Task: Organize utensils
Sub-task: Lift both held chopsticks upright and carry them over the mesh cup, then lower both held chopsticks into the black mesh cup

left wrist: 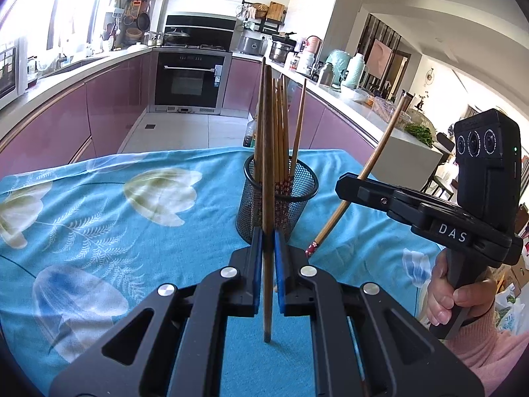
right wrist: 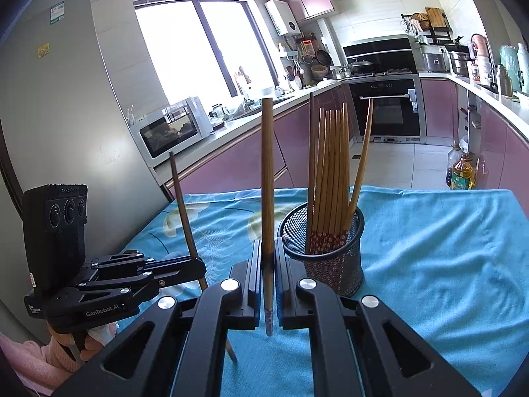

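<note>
Each gripper's jaws pinch one chopstick beside the mesh cup (left wrist: 277, 198).
The right gripper (left wrist: 350, 187) reads "DAS"; the left gripper (right wrist: 195, 266) reads "GenRobot.AI".

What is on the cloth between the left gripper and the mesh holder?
Nothing: only bare blue tablecloth separates the left gripper from the mesh holder in the right wrist view. The left gripper's chopstick is in its grip, above the cloth.

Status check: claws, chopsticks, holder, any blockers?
Left claw shut on a chopstick. Right claw shut on another chopstick. Mesh holder upright on cloth, partly filled. Nothing blocking.
</note>
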The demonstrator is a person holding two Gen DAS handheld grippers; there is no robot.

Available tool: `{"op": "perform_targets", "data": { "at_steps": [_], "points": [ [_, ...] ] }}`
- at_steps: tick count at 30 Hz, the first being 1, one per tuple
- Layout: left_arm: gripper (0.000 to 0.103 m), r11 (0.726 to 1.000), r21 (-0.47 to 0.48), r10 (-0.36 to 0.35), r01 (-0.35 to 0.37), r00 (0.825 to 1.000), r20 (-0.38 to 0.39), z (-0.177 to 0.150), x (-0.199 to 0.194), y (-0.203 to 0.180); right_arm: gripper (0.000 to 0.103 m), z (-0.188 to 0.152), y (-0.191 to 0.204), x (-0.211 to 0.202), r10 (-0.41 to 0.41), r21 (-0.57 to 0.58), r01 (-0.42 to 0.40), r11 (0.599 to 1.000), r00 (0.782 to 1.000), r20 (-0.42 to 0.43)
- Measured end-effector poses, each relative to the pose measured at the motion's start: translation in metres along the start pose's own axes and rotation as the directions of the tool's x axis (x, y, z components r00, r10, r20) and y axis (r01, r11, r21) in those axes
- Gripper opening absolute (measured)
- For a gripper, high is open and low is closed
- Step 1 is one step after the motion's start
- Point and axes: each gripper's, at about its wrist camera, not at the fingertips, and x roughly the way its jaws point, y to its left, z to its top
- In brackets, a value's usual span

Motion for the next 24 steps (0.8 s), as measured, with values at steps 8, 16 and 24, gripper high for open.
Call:
{"op": "perform_targets", "data": {
  "at_steps": [8, 16, 24],
  "points": [
    [0.008, 1.0, 0.006, -0.003, 0.003, 1.0, 0.013, 0.007, -0.002, -0.002, 0.006, 0.006, -0.002, -0.007, -0.007, -0.005, 0.007, 1.0, 1.0, 0.021],
    [0.008, 1.0, 0.02, -0.003, 0.002, 0.999, 0.037, 0.017, -0.005, -0.006, 0.006, 0.016, -0.003, -0.015, -0.015, -0.015, 0.015, 1.0, 0.999, 0.049],
    [0.008, 0.999, 0.039, -0.006, 0.004, 0.998, 0.061, 0.028, -0.009, -0.014, 0.006, 0.023, -0.002, -0.018, -0.016, -0.029, 0.018, 0.999, 0.998, 0.063]
  ]
}}
